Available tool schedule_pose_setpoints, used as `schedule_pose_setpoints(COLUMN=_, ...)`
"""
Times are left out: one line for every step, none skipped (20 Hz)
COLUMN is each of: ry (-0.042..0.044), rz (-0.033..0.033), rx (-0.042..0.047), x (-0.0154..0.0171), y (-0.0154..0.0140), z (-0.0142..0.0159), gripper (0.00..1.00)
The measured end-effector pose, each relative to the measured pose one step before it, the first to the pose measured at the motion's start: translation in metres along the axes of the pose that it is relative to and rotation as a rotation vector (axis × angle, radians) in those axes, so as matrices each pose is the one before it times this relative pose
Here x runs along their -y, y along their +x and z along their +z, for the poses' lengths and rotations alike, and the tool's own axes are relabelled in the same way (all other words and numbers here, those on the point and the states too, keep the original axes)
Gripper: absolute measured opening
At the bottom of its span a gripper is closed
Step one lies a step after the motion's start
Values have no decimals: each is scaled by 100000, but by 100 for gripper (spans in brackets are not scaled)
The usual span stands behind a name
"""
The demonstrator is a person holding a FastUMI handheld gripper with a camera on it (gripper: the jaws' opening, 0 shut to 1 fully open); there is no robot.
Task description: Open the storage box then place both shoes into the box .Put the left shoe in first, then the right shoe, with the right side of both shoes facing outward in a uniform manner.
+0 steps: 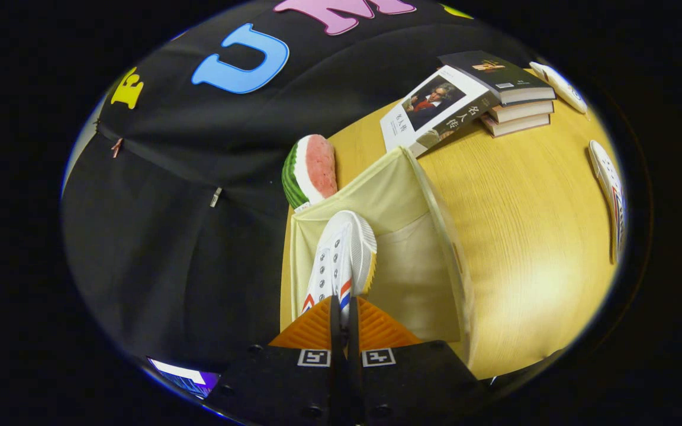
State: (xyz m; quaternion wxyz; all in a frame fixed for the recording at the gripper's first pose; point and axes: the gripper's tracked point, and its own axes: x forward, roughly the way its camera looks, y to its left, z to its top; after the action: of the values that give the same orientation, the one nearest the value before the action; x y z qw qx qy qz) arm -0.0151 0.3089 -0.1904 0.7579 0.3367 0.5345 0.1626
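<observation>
Gripper view: gripper (344,322) pinches shoe (341,260) above box (430,236).

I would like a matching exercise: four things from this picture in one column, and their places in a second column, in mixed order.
Things:
1. white shoe
2. watermelon slice
3. stack of books
4. second shoe

Places:
A. lying on the bare wooden table, far from the box
B. pinched in the gripper, at the open storage box
C. behind the box, by the black cloth
D. beyond the box, at the table's far end

Pairs: 1-B, 2-C, 3-D, 4-A
</observation>
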Motion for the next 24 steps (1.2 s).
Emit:
schedule_pose_setpoints(ry=1413, rz=-1649, rx=-1144, x=228, y=504, z=-311, gripper=5)
schedule_pose_setpoints(ry=991, rz=-1477, rx=-503, x=212, y=753, z=70, gripper=5)
schedule_pose_setpoints(ry=393, rz=-1754, rx=-847, x=255, y=487, z=-250, gripper=5)
schedule_pose_setpoints(ry=-538, rz=-1337, rx=-1111, x=264, y=498, z=-98, gripper=5)
schedule_pose_setpoints(ry=-437, rz=-802, rx=-894, x=171, y=460, z=-161, gripper=5)
schedule_pose_setpoints(ry=1260, rz=4793, rx=593, x=-1183, y=-48, z=240, gripper=5)
schedule_pose_setpoints(ry=2123, rz=7313, rx=1171, x=-1874, y=-504, z=462, gripper=11)
schedule_pose_setpoints(ry=1293, rz=6368, rx=1180, x=-1878, y=-64, z=288, gripper=18)
schedule_pose_setpoints(ry=-1105, rz=3906, rx=1012, x=-1283, y=-1229, z=578, gripper=44)
schedule_pose_setpoints(ry=-3933, rz=534, rx=1793, x=-611, y=-927, z=581, gripper=70)
schedule_pose_setpoints(ry=-5505, rz=504, rx=1866, x=-345, y=-781, z=677, gripper=95)
schedule_pose_setpoints(ry=-5754, rz=-1, rx=1988, x=-201, y=-1109, z=699, gripper=96)
schedule_pose_setpoints(ry=-5653, rz=199, rx=2136, x=-279, y=-1773, z=398, gripper=97)
schedule_pose_setpoints(ry=-5461, rz=-547, rx=2331, x=348, y=-1471, z=558, gripper=99)
schedule_pose_setpoints(ry=-4739, rz=-1120, rx=2320, x=618, y=-1745, z=762, gripper=98)
schedule_pose_setpoints(ry=-3746, rz=-1464, rx=1740, x=897, y=-1600, z=582, gripper=98)
schedule_pose_setpoints(ry=-2612, rz=-1789, rx=1626, x=1164, y=-1584, z=344, gripper=99)
schedule_pose_setpoints(ry=-2158, rz=-2093, rx=2118, x=1509, y=-1580, z=505, gripper=98)
schedule_pose_setpoints(ry=-1835, rz=-3466, rx=2344, x=2006, y=-1804, z=1033, gripper=98)
schedule_pose_setpoints(ry=-1981, rz=-4225, rx=2260, x=2522, y=-1409, z=714, gripper=98)
schedule_pose_setpoints(ry=-1909, rz=-4665, rx=1730, x=3128, y=-1210, z=608, gripper=99)
schedule_pose_setpoints(ry=-2483, rz=-5030, rx=1524, x=3374, y=-133, z=228, gripper=98)
schedule_pose_setpoints(ry=-2327, rz=-4316, rx=870, x=2799, y=-755, z=160, gripper=98)
schedule_pose_setpoints(ry=-2920, rz=-5300, rx=29, x=3290, y=-563, z=-28, gripper=98)
